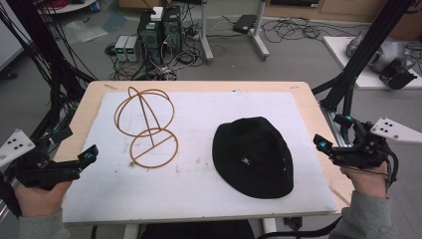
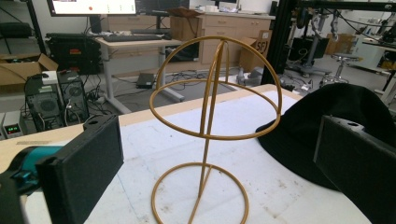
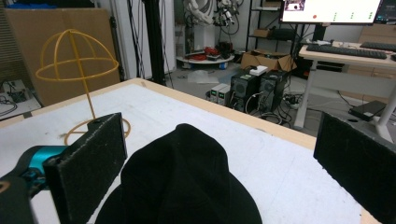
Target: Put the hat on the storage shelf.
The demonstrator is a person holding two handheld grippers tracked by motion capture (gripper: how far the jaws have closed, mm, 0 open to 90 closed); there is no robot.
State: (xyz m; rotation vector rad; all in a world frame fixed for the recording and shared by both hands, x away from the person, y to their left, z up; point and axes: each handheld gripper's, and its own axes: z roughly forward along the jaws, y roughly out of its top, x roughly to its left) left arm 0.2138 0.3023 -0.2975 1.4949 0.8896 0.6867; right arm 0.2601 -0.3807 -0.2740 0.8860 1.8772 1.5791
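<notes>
Even, soft indoor light, faint shadows, mild grain, and slightly blurred near jaws.

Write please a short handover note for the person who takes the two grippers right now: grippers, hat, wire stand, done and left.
Left gripper: open, empty, at the table's left edge, facing the wire hat stand.
Right gripper: open, empty, at the right edge, facing the black hat.
The hat lies flat on the white mat, apart from the stand, which is upright and bare.
Done: nothing visible yet.
Left: probably grasp the hat and set it on the stand's dome.
</notes>
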